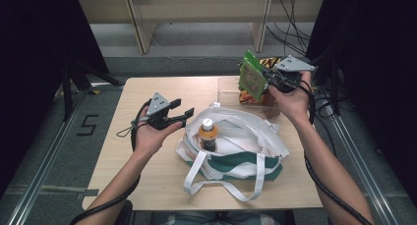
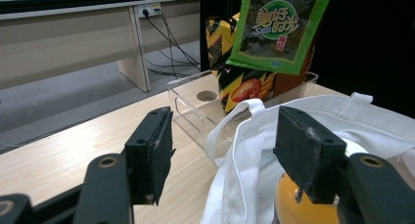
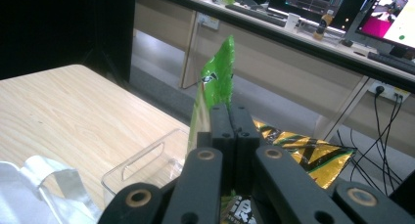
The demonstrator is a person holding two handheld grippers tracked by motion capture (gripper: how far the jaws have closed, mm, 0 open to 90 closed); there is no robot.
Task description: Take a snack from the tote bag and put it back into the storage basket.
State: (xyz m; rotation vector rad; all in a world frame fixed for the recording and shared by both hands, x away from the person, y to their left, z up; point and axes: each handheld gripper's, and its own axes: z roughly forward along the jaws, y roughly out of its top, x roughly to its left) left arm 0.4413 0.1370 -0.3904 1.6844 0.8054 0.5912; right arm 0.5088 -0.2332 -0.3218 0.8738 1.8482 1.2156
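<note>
Table (image 1: 147,176) carries a white tote (image 1: 246,136) with a green band, slumped open at the middle, and inside it stands a bottle (image 1: 207,134) with an orange collar and white cap. Behind the tote, at the far right corner, sits a clear bin (image 1: 228,90) holding a yellow-and-black snack bag (image 2: 235,82) upright. Above that bin the right tool (image 1: 268,77) pinches a green packet (image 1: 252,77) with its jaws pressed together on it, while the left tool (image 1: 179,113) hovers spread and empty just left of the tote's mouth.
</note>
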